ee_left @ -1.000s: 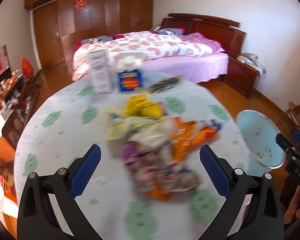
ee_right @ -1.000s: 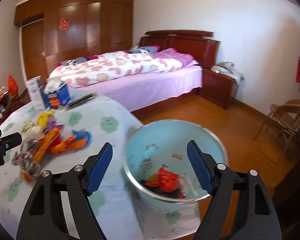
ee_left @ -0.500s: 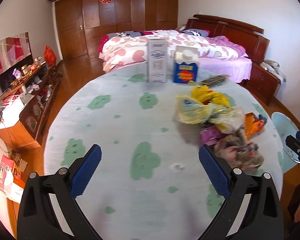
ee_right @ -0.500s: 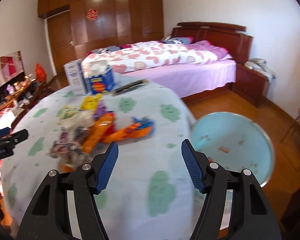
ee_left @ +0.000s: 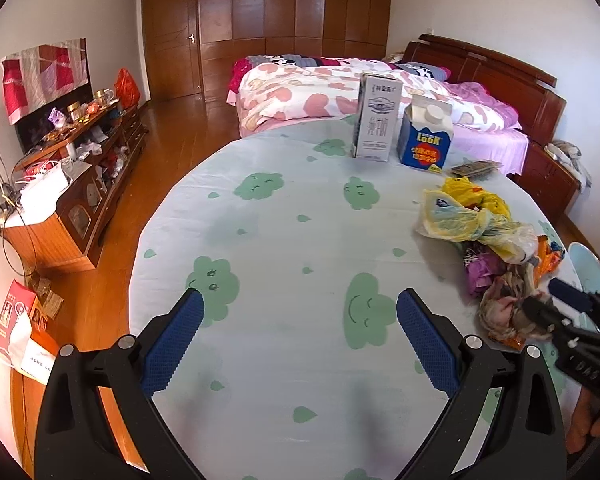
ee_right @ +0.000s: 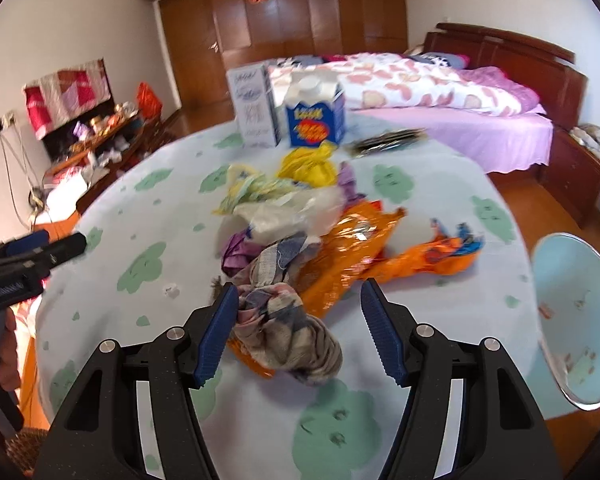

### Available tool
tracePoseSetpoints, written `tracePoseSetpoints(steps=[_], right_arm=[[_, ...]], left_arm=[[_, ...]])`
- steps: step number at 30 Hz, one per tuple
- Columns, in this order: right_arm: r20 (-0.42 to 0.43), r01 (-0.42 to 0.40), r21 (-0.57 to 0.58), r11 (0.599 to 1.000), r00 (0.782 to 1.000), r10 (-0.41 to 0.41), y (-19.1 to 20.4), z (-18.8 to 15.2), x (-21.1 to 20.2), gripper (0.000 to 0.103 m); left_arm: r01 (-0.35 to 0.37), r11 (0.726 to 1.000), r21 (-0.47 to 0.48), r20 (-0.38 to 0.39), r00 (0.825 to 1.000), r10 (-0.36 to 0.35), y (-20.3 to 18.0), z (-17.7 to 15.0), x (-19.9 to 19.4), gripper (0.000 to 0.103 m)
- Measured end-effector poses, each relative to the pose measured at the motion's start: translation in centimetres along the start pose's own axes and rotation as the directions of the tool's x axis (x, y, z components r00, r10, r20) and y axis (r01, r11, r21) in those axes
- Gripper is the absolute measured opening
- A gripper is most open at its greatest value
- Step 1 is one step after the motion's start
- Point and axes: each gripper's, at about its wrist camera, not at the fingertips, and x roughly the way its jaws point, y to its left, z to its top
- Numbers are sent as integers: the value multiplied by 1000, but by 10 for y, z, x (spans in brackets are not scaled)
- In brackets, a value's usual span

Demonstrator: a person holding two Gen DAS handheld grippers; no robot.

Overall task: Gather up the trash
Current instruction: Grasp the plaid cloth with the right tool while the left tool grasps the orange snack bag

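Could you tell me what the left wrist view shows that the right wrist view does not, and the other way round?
Only the left wrist view shows the left gripper, open over bare tablecloth, and a red box on the floor. Only the right wrist view shows the right gripper with its jaws around a crumpled checked cloth, and the whole orange wrapper. Both show the trash pile, the two cartons, the blue bin and the bed.

tablecloth: you see pale mint with green clouds
carton, at 12 o'clock: blue, yellow lettering
box: white
wrapper: orange
bags: yellow
bin, at 3 o'clock: pale blue
pads: blue
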Motion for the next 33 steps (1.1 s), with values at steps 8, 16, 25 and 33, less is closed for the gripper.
tracePoseSetpoints(steps=[8,16,25,33], right_arm=[[-2,-116,-44,992,993,116,1,-5,-11,18],[73,-150,-4,989,986,150,-27,-10,-61,13],[175,136,127,983,972,-157,-82,-20,-96,13],[188,207,206,957,951,-246,-113,-26,-108,13]], left_arm=[[2,1000,0,-10,1000,-2,-1,-1,4,95],[18,1000,23,3,1000,-18,-15,1,-1,95],[120,986,115,12,992,-122,-67,2,-7,91],[300,930,215,-94,954,-286,-153,-19,9,85]])
